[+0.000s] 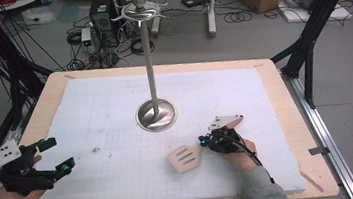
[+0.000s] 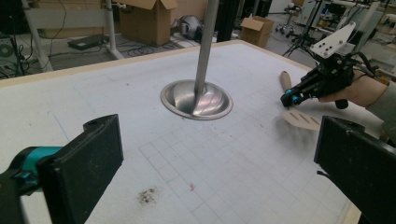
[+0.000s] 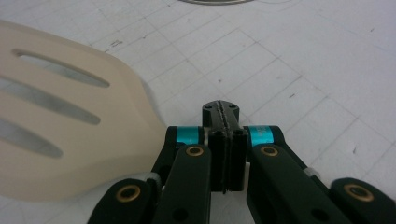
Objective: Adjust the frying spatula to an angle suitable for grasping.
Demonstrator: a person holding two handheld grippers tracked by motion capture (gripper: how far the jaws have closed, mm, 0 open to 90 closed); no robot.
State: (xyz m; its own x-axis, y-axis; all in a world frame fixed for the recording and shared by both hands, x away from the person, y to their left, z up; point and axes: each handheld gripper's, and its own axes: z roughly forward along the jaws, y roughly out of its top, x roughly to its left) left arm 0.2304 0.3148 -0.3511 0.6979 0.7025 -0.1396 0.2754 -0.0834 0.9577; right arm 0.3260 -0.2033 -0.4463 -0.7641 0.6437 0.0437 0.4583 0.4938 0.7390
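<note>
Resting near spatula (image 1: pixel 185 158): right claw (image 3: pixel 223 122) pressed together, empty | left claw (image 1: pixel 56 154) spread apart | stand (image 1: pixel 156 113) mid-table

One slotted spatula (image 1: pixel 185 158) is lying on the white mat (image 1: pixel 116 116), with three slots cut in its blade. One metal stand (image 1: pixel 155 113) is sitting at about 11 o'clock from it. Two grippers are showing: left gripper (image 1: pixel 59 154), right gripper (image 1: pixel 203 140). One wooden table (image 1: pixel 294 116) is carrying it all.

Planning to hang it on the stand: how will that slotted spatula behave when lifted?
The spatula looks thin and wooden, so probably light and stiff. Its flat blade lies flush on the mat, so it likely slides rather than rolls.
</note>
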